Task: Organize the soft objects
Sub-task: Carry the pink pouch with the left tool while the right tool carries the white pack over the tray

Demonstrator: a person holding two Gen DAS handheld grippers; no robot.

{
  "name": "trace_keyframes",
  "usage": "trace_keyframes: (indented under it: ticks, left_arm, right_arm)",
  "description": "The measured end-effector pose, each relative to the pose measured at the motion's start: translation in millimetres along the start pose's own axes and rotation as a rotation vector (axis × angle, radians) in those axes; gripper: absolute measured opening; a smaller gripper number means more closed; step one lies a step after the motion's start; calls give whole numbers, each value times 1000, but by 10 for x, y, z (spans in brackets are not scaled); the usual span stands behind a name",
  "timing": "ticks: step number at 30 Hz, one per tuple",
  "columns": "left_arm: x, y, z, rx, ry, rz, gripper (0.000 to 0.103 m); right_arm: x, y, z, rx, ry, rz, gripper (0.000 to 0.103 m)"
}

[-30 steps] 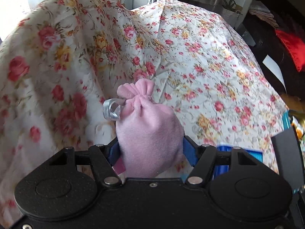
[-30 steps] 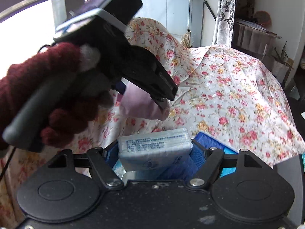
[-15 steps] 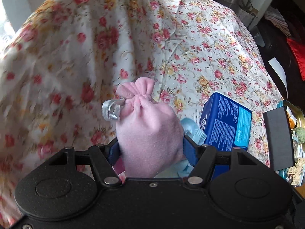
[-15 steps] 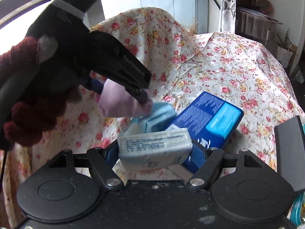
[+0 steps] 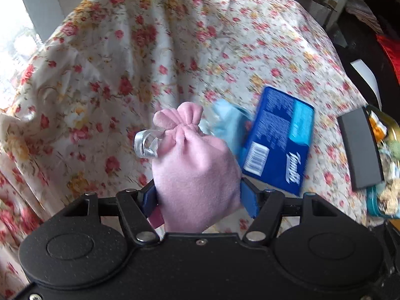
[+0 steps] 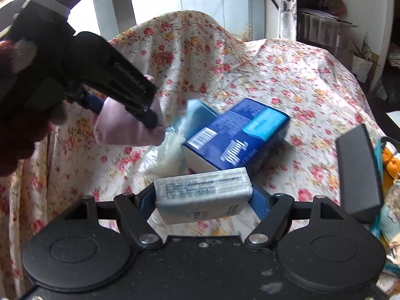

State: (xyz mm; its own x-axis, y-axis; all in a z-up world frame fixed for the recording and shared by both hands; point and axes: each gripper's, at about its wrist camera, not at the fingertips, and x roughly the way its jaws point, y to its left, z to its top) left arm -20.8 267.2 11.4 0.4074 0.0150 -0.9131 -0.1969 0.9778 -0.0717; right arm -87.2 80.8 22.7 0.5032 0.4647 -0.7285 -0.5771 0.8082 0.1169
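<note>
My left gripper [image 5: 197, 195] is shut on a pink cloth pouch [image 5: 195, 172] tied with a silver ribbon, held above the floral tablecloth [image 5: 150, 50]. It shows from the side in the right wrist view [image 6: 125, 122], gripped by a gloved hand. My right gripper [image 6: 203, 200] is shut on a small white tissue pack [image 6: 202, 195]. A blue tissue package [image 5: 280, 142] lies on the cloth just beyond both grippers, also in the right wrist view [image 6: 237, 135]. A light blue soft item [image 5: 225, 122] lies against its left side.
A dark grey block [image 5: 360, 150] lies at the right edge of the cloth, beside a tin and packets [image 5: 385, 155]. The cloth rises into a hump [image 6: 190, 37] at the back near the window. Dark furniture stands to the right.
Both grippers have moved forward and down toward the blue package, which now lies fully in view. The pouch and tissue pack stay gripped.
</note>
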Motion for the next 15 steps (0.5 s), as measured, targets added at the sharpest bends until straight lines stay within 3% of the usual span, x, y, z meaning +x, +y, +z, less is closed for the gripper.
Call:
trace_keyframes:
  ticks: [8,15]
  left_arm:
    - [30,-645,-280,137,81,-93,62]
    - [25,-1237,-378,257,110,-187,62]
  right_arm:
    - [-193,-419,-251,75,53,-90,75]
    - [-353,-934,-509,148,124,-229,75]
